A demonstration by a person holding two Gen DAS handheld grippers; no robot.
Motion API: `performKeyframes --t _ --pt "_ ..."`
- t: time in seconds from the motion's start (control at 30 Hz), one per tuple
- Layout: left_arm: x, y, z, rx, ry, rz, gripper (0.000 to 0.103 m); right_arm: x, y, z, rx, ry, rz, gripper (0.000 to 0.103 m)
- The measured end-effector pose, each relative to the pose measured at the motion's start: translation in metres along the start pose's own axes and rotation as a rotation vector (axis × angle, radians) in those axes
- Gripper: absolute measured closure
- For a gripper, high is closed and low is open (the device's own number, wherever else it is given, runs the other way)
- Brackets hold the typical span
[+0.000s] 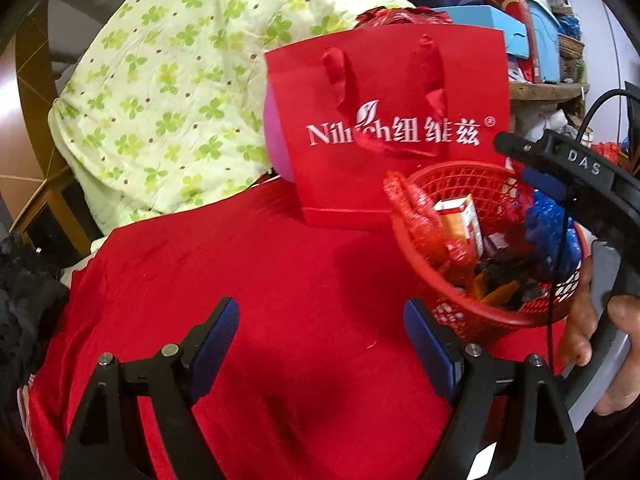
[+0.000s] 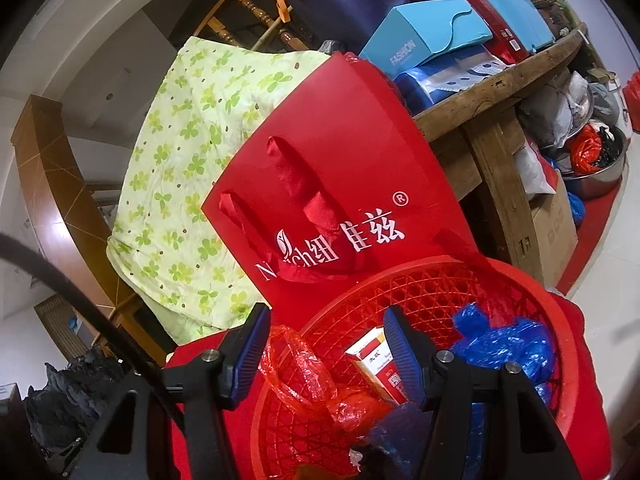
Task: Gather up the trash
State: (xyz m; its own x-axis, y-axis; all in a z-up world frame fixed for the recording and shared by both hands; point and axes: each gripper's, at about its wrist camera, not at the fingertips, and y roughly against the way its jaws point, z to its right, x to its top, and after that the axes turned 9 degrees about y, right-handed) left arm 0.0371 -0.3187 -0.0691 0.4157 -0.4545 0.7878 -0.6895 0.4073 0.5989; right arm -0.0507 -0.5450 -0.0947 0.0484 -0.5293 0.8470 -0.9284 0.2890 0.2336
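A red mesh basket (image 1: 460,322) (image 2: 440,280) stands on a red cloth (image 1: 260,288). It holds a crumpled red plastic bag (image 1: 420,216) (image 2: 320,392), a blue plastic bag (image 1: 554,232) (image 2: 504,340), a red and white carton (image 1: 460,216) (image 2: 372,354) and dark wrappers (image 1: 504,276). My left gripper (image 1: 320,332) is open and empty over the cloth, left of the basket. My right gripper (image 2: 326,340) is open over the basket, its jaws straddling the rim and the red bag. It also shows in the left wrist view (image 1: 560,168).
A red paper gift bag (image 1: 392,120) (image 2: 340,184) stands behind the basket. A green clover-print quilt (image 1: 168,92) (image 2: 188,160) lies to the left. A wooden table (image 2: 500,92) with blue boxes (image 2: 428,36) is at the back right. Black plastic (image 1: 24,292) lies at the left edge.
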Motion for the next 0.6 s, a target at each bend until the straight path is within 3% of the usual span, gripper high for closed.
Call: performKeyframes --t 0.3,0.6 --pt "-0.016 0.001 -0.035 0.056 0.061 -0.028 0.013 -0.004 0.009 -0.039 -0.033 0.129 0.081 0.035" --pt "-0.031 0.011 -0.078 0.112 0.129 -0.022 0.011 -0.033 0.022 -0.113 -0.014 0.401 0.147 0.033"
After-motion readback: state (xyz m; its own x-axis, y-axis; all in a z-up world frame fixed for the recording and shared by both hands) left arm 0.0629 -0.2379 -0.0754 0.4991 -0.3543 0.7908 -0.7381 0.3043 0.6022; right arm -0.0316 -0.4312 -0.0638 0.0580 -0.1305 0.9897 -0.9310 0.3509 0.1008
